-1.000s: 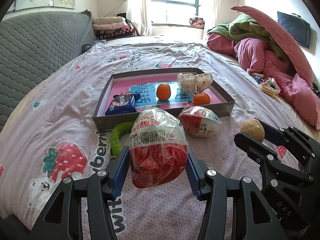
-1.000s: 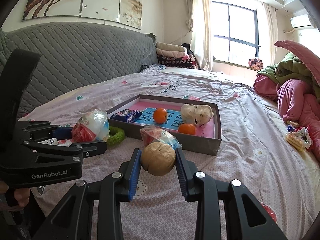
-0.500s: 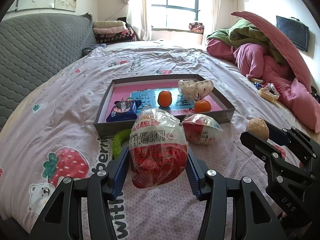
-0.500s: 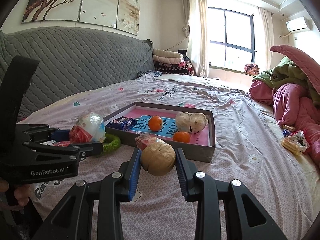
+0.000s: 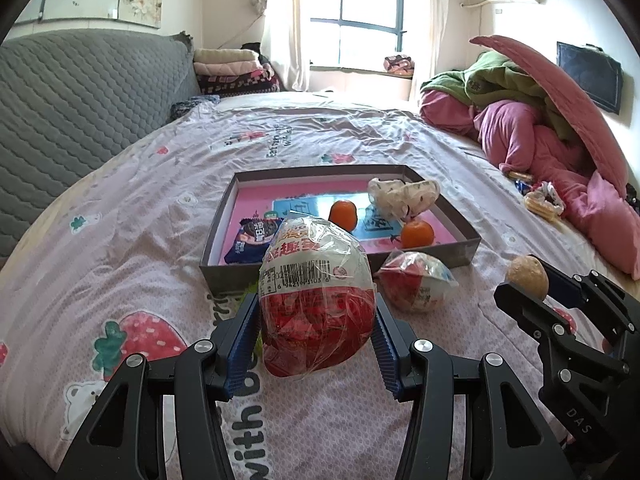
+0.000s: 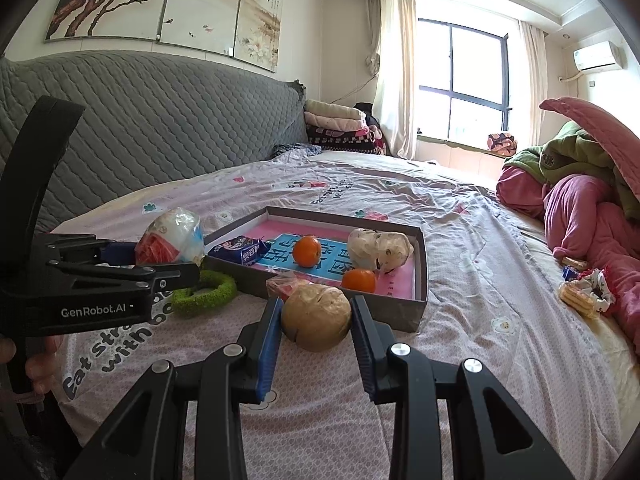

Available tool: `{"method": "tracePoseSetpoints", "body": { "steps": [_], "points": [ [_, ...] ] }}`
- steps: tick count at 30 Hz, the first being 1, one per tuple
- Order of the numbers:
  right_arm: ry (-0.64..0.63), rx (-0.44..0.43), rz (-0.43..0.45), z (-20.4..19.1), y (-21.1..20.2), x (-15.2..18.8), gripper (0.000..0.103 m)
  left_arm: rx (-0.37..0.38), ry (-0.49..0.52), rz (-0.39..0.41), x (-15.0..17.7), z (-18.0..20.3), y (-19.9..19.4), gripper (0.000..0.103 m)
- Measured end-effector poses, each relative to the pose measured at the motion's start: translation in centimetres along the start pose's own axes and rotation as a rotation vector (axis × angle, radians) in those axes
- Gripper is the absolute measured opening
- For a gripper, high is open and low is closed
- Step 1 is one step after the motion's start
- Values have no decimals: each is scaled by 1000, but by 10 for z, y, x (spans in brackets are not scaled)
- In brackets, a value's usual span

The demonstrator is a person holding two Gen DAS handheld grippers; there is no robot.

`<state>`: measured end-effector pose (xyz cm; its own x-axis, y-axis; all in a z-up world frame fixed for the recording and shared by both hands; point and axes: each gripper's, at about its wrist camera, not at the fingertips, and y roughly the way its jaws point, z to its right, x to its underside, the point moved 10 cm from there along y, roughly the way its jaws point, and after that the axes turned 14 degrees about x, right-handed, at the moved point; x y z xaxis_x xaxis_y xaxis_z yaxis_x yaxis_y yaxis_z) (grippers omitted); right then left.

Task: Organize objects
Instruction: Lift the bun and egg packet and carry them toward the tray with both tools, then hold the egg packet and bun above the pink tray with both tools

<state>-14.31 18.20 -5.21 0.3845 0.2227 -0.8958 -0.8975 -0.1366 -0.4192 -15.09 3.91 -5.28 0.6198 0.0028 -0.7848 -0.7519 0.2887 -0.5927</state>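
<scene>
My left gripper is shut on a red-and-white wrapped toy egg, held above the bedspread in front of the grey tray. My right gripper is shut on a round tan walnut-like ball, also lifted near the tray's front wall. In the tray lie two oranges, a blue snack packet and a white plush toy. A second wrapped egg rests on the bed by the tray's front. The right gripper with its ball shows at the right of the left wrist view.
A green fuzzy ring lies on the bed left of the tray. Pink and green bedding is piled at the right, with a small snack bundle near it. A grey quilted headboard runs along the left. A hand holds the left gripper's handle.
Both views tilted up slightly, so the tray and bed sit lower in the frames. Each gripper keeps the same grip on its object.
</scene>
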Motion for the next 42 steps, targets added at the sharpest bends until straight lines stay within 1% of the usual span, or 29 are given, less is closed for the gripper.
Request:
{"method": "tracePoseSetpoints", "body": {
  "steps": [13, 19, 24, 33, 42],
  "points": [
    [9, 26, 11, 9, 9, -13, 34, 12, 32, 22, -23, 9, 11, 55],
    [4, 39, 17, 9, 16, -21, 34, 5, 47, 36, -35, 11, 18, 55],
    [2, 55, 26, 12, 22, -27, 34, 6, 44, 32, -38, 10, 25, 55],
    [20, 91, 43, 31, 33, -41, 34, -1, 26, 33, -40, 1, 32, 55],
    [14, 102, 44, 42, 43, -50, 34, -23, 32, 39, -52, -5, 39, 55]
  ]
}}
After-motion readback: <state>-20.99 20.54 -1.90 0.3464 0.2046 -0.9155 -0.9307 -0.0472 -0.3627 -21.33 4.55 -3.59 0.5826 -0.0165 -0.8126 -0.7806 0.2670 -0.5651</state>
